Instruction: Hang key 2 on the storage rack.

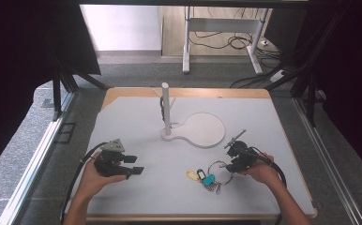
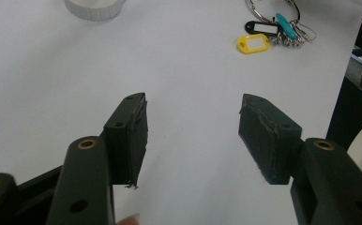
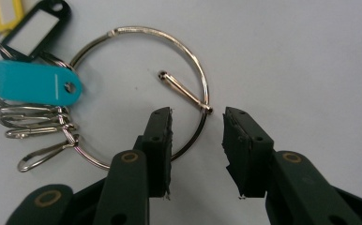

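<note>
High view: pale grey table top (image 1: 137, 117) with a wooden edge. White stand, an upright post (image 1: 166, 107) on a flat white keyhole-shaped base with a round disc (image 1: 202, 130), sits mid-table toward the far side. Left gripper (image 1: 133, 165), black with a grey three-cornered plate on top, held in the left hand (image 1: 94, 176) at front left, jaws apart, nothing between them, pointing right toward the table middle. Right gripper (image 1: 229, 165), black, held in the right hand (image 1: 262, 172) at front right, pointing left at the large silver wire key ring (image 1: 217, 168). Ring lies flat on the table near the front, right of centre, with a yellow plastic key tag (image 1: 192, 175), a black key tag (image 1: 201, 174) and a teal key tag (image 1: 209, 179) bunched at its left side. Black cables trail from both grippers.

Left gripper view: jaws wide apart, empty, over bare table. Key bunch well ahead at upper right: yellow tag, black tag, teal tag, ring partly cut off by the frame edge. Base of the white stand at the top left edge.

Right gripper view: jaws parted, gripping nothing. The ring's wire passes between the two jaw tips, near the ring's hooked clasp (image 3: 184, 92); left jaw inside the loop, right jaw outside. Contact with the wire can't be told. Small silver snap clips (image 3: 36, 125) hang off the ring below the teal tag; black and yellow tags at upper left.
</note>
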A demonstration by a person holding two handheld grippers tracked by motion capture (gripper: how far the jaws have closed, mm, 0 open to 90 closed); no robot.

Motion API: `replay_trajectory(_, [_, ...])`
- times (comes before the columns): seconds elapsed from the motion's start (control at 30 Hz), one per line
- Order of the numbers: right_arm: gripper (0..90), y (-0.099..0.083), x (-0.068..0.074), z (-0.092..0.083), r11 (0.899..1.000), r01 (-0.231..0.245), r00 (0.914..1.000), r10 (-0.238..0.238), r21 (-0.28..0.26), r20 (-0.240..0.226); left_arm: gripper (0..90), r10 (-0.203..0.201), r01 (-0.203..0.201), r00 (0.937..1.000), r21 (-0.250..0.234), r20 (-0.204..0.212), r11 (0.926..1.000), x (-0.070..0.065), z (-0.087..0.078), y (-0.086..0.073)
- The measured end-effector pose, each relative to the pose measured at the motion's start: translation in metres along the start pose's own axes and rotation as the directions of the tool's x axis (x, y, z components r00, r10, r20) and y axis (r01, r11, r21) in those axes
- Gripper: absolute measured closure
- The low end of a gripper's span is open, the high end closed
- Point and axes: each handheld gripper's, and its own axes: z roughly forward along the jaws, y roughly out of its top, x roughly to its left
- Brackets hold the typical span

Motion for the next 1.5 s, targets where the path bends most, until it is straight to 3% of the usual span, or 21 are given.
replay_trajectory(0.43, [75.7, 0.005, 0.001, 0.012, 0.995, -0.067, 0.9978, 0.067, 0.077, 0.004, 43.0, 0.0, 0.0, 1.0, -0.001, -0.002, 1.0, 0.0, 0.0, -0.001])
replay_trajectory(0.67, [81.1, 0.012, 0.001, 0.013, 0.982, -0.138, 0.9905, 0.136, 0.127, 0.022, 43.0, 0.001, -0.001, 1.0, 0.002, -0.002, 1.0, 0.0, 0.0, 0.0])
replay_trajectory(0.83, [86.5, 0.014, 0.001, 0.014, 0.977, -0.17, 0.9853, 0.168, 0.126, 0.031, 42.9, 0.002, -0.002, 1.0, 0.002, -0.001, 1.0, 0.0, 0.0, -0.001])
replay_trajectory(1.13, [86.9, 0.014, -0.001, 0.012, 0.979, -0.162, 0.9868, 0.161, 0.122, 0.018, 42.8, 0.0, 0.0, 1.0, 0.005, -0.002, 1.0, 0.001, 0.0, -0.001])
replay_trajectory(1.5, [87.5, 0.015, 0.004, -0.027, 0.988, -0.147, 0.987, 0.149, 0.044, -0.06, 42.7, -0.012, 0.012, 0.9999, 0.0, -0.003, 0.9999, 0.004, -0.001, -0.004])
